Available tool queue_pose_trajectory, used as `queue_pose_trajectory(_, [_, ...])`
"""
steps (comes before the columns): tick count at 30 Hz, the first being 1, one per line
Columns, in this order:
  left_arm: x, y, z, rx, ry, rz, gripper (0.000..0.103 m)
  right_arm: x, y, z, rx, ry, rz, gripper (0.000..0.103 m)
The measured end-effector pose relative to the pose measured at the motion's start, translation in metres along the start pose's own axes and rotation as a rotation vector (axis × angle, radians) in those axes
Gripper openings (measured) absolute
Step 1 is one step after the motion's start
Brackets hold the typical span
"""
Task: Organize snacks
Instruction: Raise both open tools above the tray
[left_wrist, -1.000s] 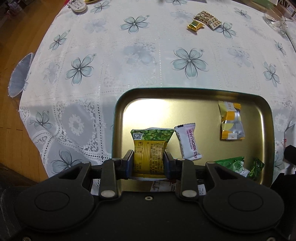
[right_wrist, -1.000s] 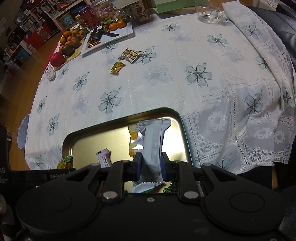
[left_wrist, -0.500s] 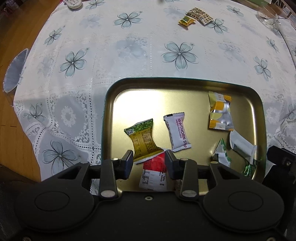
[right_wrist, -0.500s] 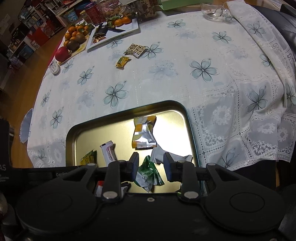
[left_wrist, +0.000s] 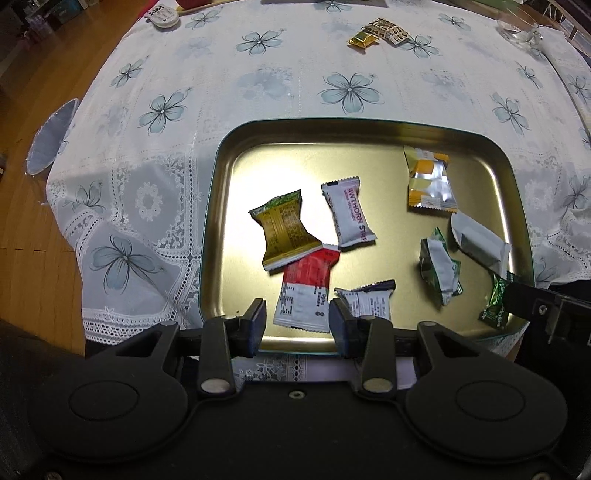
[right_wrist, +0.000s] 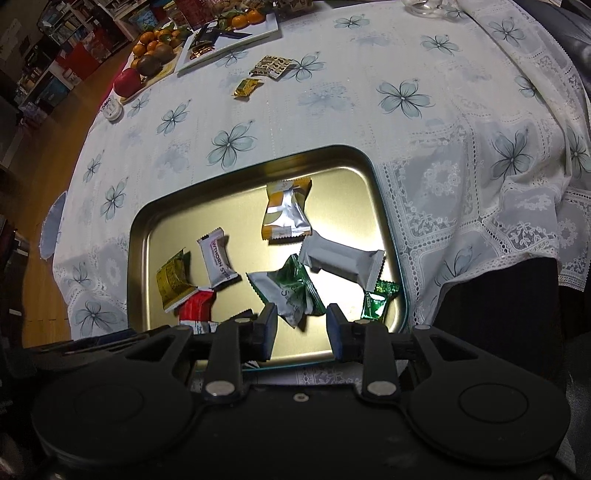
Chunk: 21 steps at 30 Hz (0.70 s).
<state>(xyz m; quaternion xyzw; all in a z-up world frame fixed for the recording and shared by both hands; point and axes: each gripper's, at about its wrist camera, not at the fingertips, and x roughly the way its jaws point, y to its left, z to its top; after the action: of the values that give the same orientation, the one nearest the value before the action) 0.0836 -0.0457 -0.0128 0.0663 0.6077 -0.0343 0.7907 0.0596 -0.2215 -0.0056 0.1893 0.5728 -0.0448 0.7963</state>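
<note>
A gold metal tray (left_wrist: 221, 177) (right_wrist: 140, 236) lies on the flowered tablecloth and holds several snack packets. The green-and-yellow packet (left_wrist: 284, 229) (right_wrist: 171, 280), a white hawthorn strip (left_wrist: 349, 216) (right_wrist: 218, 262), a red-and-white packet (left_wrist: 306, 291), an orange-and-silver packet (left_wrist: 430, 181) (right_wrist: 284, 210), a grey packet (left_wrist: 480, 240) (right_wrist: 340, 260) and green packets (left_wrist: 441, 271) (right_wrist: 291, 291) lie in it. My left gripper (left_wrist: 297, 326) is open and empty above the tray's near edge. My right gripper (right_wrist: 301, 326) is open and empty above the tray's near right part.
Two loose snacks, a gold one (left_wrist: 364, 38) (right_wrist: 247, 86) and a patterned one (left_wrist: 386, 29) (right_wrist: 271, 66), lie on the cloth farther away. Fruit and plates (right_wrist: 159, 55) stand at the far left. A small round tin (right_wrist: 112, 108) sits near the table's left edge.
One second ago each gripper was shut on a packet over the tray. Both opened and dropped their packets into the tray, then drew back a little.
</note>
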Motion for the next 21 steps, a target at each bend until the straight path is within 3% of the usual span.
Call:
queue_pose_trajectory(11, [-0.003,-0.002,-0.032,-0.005,-0.016,0.006,0.048,-0.003,-0.003,-0.034,-0.012,0.001,-0.018,0.032])
queue_pose_trajectory(21, [-0.006,0.003,-0.041,-0.023,-0.026,0.013,0.047,0.003,-0.001,-0.05,-0.029,0.036,-0.029,0.032])
